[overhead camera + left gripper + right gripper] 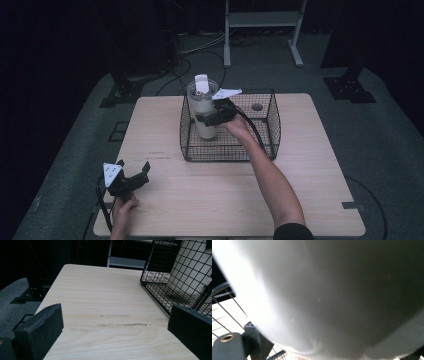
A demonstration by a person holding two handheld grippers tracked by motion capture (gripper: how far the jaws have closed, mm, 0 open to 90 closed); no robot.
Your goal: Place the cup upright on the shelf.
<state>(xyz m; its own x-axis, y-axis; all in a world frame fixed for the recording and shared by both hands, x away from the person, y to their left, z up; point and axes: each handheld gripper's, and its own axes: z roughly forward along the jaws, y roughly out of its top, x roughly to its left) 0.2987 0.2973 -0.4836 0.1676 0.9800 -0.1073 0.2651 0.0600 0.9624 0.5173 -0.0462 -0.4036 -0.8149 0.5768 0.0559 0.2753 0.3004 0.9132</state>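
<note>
White tumbler (pixel 204 112) clamped by right gripper (pixel 214 118), forearm outstretched over basket (pixel 274 125).

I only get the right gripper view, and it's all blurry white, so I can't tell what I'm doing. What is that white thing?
Observer: It's a tall white cup. The right gripper has its jaws around the cup's middle.
Operator: Where is the cup?
Observer: It stands upright inside a black wire basket, near the basket's far left corner, on a wooden table.
Operator: What's my other hand doing?
Observer: The left gripper sits by the table's near left corner with its jaws open, holding nothing.
</note>
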